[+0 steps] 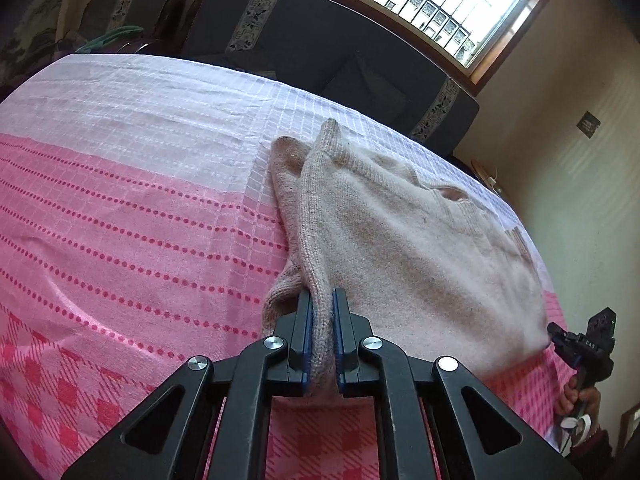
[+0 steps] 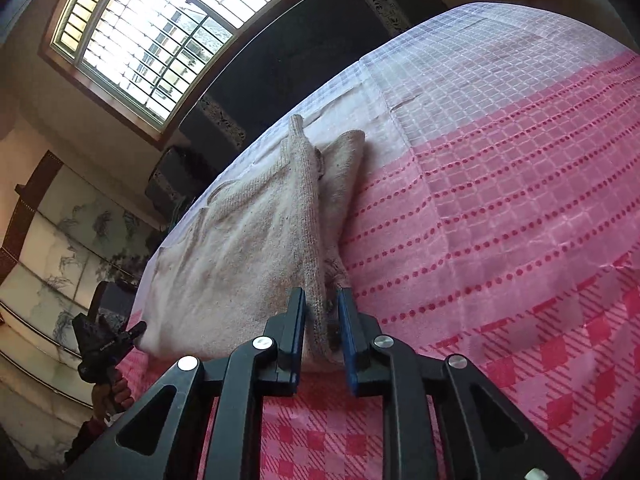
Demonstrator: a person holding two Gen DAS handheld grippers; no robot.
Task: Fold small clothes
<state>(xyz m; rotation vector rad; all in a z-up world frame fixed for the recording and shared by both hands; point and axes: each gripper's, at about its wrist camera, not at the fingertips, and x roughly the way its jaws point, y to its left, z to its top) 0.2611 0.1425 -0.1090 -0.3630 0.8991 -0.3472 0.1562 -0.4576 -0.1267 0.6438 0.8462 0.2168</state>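
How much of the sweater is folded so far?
Done: nothing looks folded; the beige sweater lies mostly spread on the pink cloth. In hand: the left hand-held gripper pinches one bottom corner, and the right hand-held gripper has the other corner between its fingers, with a little gap. Left: all the folding.

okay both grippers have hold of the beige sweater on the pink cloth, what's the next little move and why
Probably lift both edges together and carry them across the body. The left gripper pinches one raised edge of the beige sweater and the right gripper straddles the opposite one, while the middle lies flat on the pink cloth, unfolded.
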